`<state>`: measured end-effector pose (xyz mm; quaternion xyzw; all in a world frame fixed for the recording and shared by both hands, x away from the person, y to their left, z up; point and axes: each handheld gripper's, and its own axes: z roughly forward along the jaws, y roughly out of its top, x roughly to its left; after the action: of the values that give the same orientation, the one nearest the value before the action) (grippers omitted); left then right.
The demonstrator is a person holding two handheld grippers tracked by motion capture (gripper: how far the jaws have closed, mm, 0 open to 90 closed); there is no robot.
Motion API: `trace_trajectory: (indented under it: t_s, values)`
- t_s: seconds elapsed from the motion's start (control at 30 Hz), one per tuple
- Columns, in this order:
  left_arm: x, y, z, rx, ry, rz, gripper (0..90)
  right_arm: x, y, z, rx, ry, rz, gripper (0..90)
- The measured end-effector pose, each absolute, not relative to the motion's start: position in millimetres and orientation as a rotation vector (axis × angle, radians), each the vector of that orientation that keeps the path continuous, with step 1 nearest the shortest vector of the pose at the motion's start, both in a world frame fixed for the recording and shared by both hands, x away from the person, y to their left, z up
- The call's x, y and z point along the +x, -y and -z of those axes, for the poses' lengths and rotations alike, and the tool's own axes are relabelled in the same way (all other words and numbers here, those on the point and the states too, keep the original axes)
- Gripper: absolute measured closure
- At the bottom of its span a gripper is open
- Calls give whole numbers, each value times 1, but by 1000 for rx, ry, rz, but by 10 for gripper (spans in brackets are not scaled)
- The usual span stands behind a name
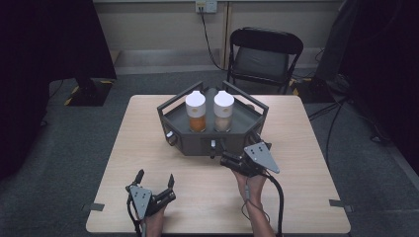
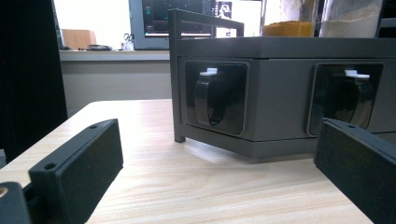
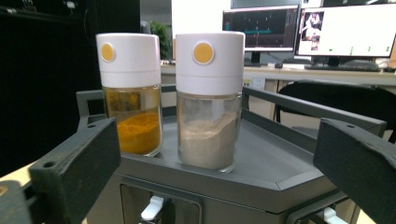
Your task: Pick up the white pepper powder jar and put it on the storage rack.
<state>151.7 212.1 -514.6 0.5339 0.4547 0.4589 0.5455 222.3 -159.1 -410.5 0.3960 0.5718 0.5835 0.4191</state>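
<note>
Right gripper view is showing the right claw [image 3: 215,163] gaping wide and empty, approaching the pale-powder jar [image 3: 209,100] beside the orange-powder jar [image 3: 131,93] on the grey rack [image 3: 275,168]; next, advancing to straddle it. Left claw [image 1: 155,183] is resting open, empty, on the near surface [image 1: 207,197].

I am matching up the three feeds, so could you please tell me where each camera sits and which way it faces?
High view: above the person's side, facing forward and down on the table; forearms, left gripper and right gripper show.
Left gripper view: low over the tabletop, facing the rack's side; own black jaws show, apart.
Right gripper view: raised, facing the orange jar and beige jar; own jaws apart.
All three share rack and jars.
</note>
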Motion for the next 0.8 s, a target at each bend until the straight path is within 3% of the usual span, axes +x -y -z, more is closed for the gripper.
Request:
trace_trajectory:
  t_s: [0.8]
  values:
    - [152,-212,515,1265,-1078,-1089,6,191,170,443,1061,-1432,-1396,6]
